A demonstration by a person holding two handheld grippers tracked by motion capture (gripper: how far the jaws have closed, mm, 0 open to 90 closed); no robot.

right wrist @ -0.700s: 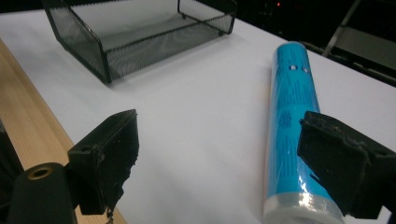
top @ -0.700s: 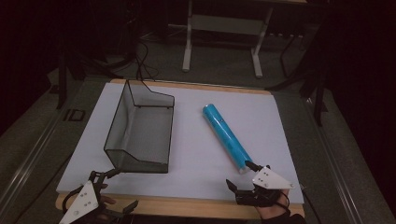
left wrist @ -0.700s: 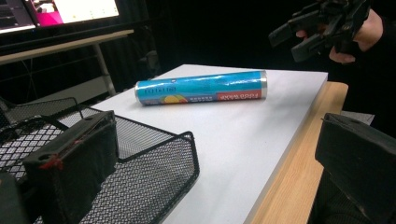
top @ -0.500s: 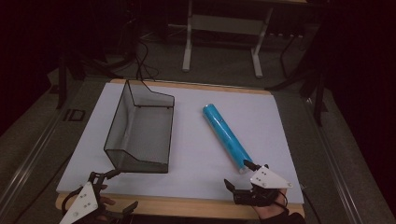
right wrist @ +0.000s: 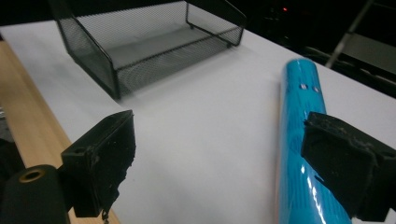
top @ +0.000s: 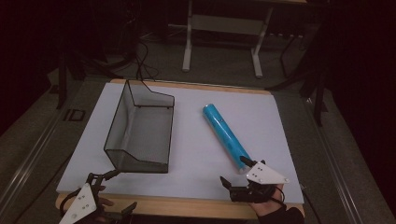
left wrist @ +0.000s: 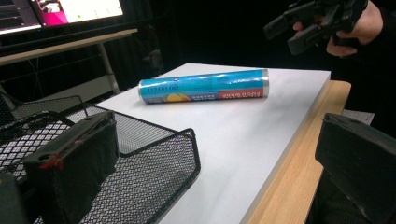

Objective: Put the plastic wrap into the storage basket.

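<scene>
A blue tube (top: 225, 131) with a printed label lies at an angle on the white table top (top: 196, 158), right of centre. A black wire-mesh tray (top: 140, 126) stands left of it, nothing inside. My right gripper (top: 235, 171) is open at the front edge, one jaw beside the tube's near end. In the right gripper view the tube (right wrist: 303, 140) runs along the right jaw and the gripper (right wrist: 224, 163) holds nothing. My left gripper (top: 119, 189) is open at the front left corner, just in front of the tray (left wrist: 140, 158). The tube (left wrist: 205, 86) lies beyond it.
A wooden strip (top: 187, 203) edges the table's front. Behind the table stand a white metal frame (top: 224, 28) and cables on the dark floor. The other hand with its gripper (left wrist: 317, 21) shows top right in the left gripper view.
My right gripper has edged slightly left beside the tube's near end. The left gripper, tube and tray have barely moved.
</scene>
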